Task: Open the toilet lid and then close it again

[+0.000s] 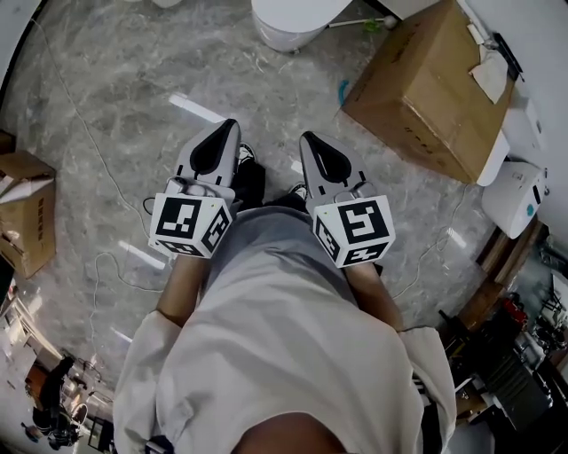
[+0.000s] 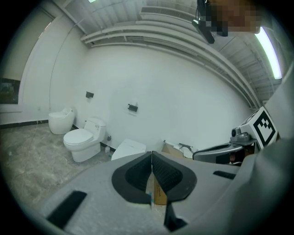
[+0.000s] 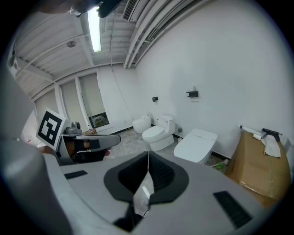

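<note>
Facing toilet (image 1: 293, 19), lid down, well ahead; left gripper (image 1: 229, 126) and right gripper (image 1: 308, 139) both pressed together, empty; right gripper slightly nearer.

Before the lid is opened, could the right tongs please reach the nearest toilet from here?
Probably not yet: the toilet lies beyond the right tongs, though bare floor leaves the way free.

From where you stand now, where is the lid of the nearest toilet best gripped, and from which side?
Probably the front edge of the closed lid, approached from the front. The lid lies flat with its rear end by the wall, so the front rim is the free end that lifts. The right gripper is shut and would have to open first.
</note>
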`<action>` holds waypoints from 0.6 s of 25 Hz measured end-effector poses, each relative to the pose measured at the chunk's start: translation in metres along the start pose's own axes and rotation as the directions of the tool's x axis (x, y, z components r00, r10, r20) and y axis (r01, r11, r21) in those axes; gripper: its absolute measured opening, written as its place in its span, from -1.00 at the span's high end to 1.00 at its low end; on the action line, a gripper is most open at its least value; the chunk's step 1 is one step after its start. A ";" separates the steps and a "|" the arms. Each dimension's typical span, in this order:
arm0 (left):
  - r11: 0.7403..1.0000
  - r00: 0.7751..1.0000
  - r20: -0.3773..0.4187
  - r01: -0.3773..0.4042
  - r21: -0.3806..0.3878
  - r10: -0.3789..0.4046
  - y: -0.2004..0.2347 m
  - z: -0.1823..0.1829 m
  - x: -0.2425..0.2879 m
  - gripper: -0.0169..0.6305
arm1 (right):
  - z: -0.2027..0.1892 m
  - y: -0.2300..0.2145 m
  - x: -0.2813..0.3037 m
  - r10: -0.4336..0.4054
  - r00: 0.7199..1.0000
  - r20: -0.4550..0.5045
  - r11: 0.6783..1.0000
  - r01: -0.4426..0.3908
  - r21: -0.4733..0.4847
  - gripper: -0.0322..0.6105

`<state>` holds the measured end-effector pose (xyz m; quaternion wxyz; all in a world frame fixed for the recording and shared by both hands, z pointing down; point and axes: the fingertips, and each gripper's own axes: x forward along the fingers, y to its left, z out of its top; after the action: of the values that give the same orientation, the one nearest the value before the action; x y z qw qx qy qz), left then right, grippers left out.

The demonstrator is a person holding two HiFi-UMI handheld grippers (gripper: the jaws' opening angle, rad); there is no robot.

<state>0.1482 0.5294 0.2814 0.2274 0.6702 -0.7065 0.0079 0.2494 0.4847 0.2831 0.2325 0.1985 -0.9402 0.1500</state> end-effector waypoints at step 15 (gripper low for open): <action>0.998 0.994 0.087 0.070 -0.004 -0.069 0.067 0.057 0.015 0.92 | 0.046 0.015 0.066 -0.067 0.998 0.008 0.997 0.067 -0.023 0.87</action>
<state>0.0670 0.5042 0.2549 0.1990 0.6932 -0.6920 -0.0313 0.1724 0.4605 0.2743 0.2361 0.2278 -0.9356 0.1306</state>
